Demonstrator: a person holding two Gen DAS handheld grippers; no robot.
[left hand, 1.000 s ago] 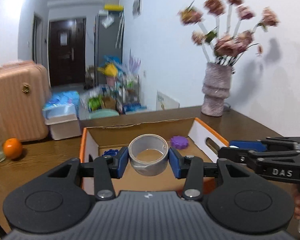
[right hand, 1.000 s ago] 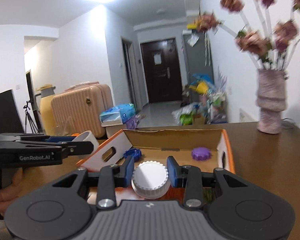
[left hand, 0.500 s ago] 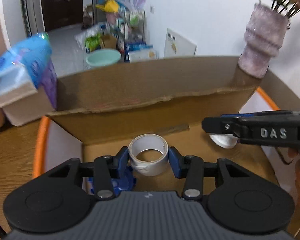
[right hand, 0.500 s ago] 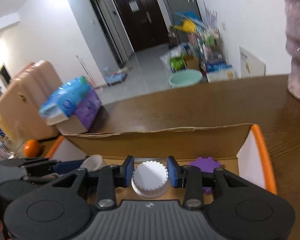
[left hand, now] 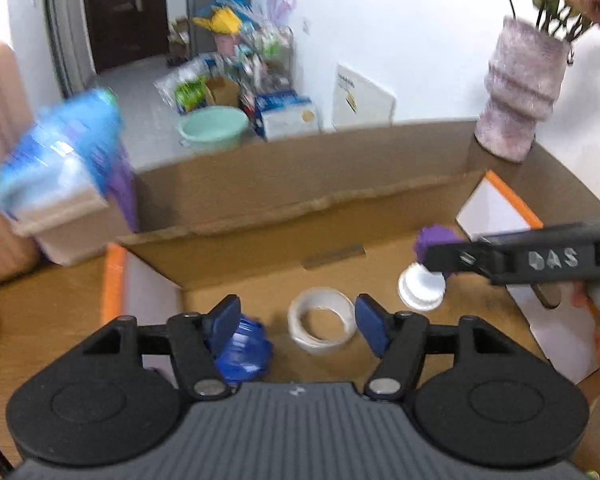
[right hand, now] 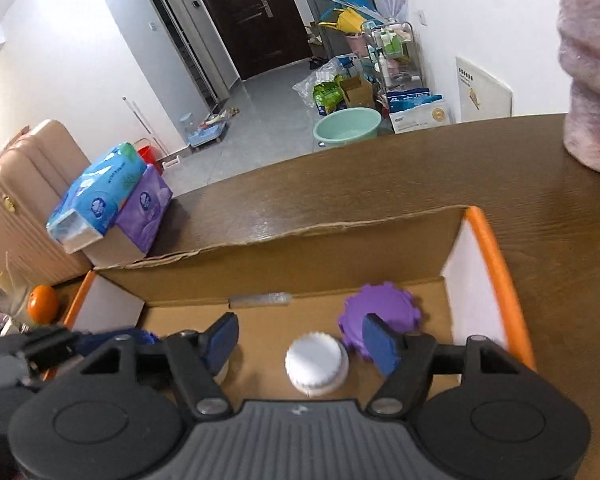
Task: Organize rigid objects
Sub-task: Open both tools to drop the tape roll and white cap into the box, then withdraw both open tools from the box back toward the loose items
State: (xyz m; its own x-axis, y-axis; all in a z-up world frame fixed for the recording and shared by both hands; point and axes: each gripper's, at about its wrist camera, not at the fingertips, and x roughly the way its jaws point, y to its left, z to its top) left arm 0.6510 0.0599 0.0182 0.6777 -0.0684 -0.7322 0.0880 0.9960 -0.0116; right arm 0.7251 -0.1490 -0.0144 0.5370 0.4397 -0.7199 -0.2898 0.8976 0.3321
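Release step, as I judge it — I'd lift both tongs straight up so the pads clear the rims without nudging. Left gripper (left hand: pixel 298 314) spread wide around the white ring-shaped tape roll (left hand: pixel 322 321); right gripper (right hand: pixel 300 338) spread around the white ribbed plastic cap (right hand: pixel 316 362). Both rest on the floor of the orange-edged cardboard box (right hand: pixel 504 276) — cap beside a purple toothed disc (right hand: pixel 380 308).

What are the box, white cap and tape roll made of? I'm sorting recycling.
Box: brown corrugated cardboard, matte, ragged top edge. White cap: probably plastic, smooth with a ribbed rim. Tape roll: pale wound tape, slightly glossy; core material unclear.
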